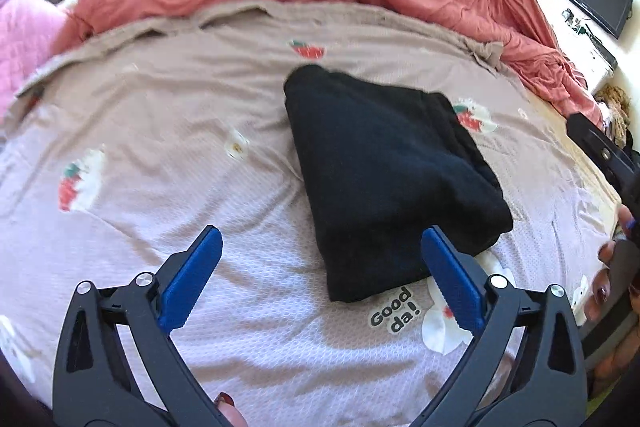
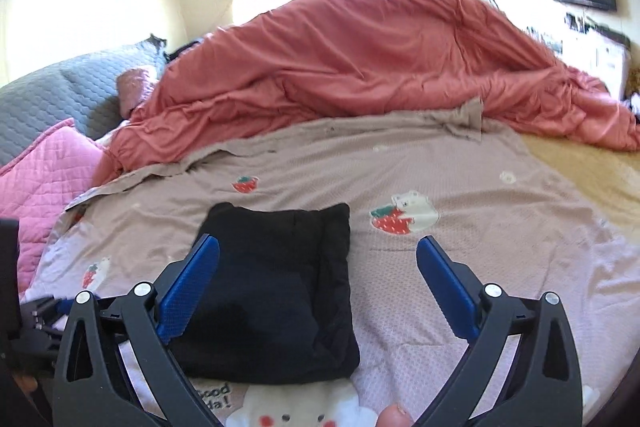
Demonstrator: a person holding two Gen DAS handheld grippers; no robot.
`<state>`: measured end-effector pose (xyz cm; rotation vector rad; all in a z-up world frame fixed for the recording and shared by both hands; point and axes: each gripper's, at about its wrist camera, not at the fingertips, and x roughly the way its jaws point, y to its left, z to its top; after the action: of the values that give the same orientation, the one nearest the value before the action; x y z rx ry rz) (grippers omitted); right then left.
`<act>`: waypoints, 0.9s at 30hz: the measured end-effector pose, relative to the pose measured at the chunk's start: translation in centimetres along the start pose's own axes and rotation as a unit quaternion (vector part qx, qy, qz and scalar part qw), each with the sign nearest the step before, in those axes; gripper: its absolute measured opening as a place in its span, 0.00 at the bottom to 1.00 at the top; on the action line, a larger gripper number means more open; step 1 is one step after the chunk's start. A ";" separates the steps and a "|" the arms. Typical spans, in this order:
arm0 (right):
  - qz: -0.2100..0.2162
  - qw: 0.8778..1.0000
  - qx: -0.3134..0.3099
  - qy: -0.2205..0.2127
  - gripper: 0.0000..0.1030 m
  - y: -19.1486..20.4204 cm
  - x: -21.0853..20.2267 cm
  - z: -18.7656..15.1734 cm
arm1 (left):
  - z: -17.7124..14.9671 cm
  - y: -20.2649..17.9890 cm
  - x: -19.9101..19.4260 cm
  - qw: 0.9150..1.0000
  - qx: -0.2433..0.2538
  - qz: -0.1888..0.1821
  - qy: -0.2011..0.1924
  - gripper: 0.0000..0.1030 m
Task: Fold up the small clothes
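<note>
Each gripper has black arms, blue ribbed pads, silver screws.

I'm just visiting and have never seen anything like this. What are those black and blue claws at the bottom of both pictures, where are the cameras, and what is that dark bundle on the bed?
There is no robot here: a person holds one two-finger gripper in each hand. Each picture comes from a wide-angle camera on a gripper, looking forward along its fingers. One shows the left gripper, the other the right gripper. Both are open and hold nothing. The dark bundle is a folded black garment, lying on a beige strawberry-print bedsheet. Behind it is a bunched coral comforter; a pink pillow lies to the left.
</note>
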<state>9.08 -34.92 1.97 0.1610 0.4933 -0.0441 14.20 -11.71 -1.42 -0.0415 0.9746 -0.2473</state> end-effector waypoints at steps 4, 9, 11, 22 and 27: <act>0.003 1.000 -0.014 -0.022 0.96 0.8 -3.1 -0.1 | -0.1 0.1 -2.4 1.000 0.002 0.009 -0.024 0.91; 0.014 0.999 -0.011 -0.027 0.96 1.3 -6.4 -0.8 | -0.7 0.5 -5.3 0.999 0.000 0.016 -0.051 0.91; 0.012 1.000 -0.006 -0.015 0.96 1.6 -7.1 -1.2 | -1.0 0.7 -6.1 0.998 -0.002 0.019 -0.055 0.91; -0.026 0.995 -0.016 0.099 0.96 3.2 -7.8 -5.6 | -4.8 1.2 -8.0 0.999 0.009 0.026 -0.030 0.91; -0.024 0.993 -0.022 0.115 0.96 3.5 -8.2 -7.0 | -6.5 1.5 -7.8 1.000 0.003 0.023 -0.019 0.91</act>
<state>-1.13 -30.30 0.27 0.1111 0.7273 -0.0625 4.96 -7.96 1.10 -0.0179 0.9365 -0.2069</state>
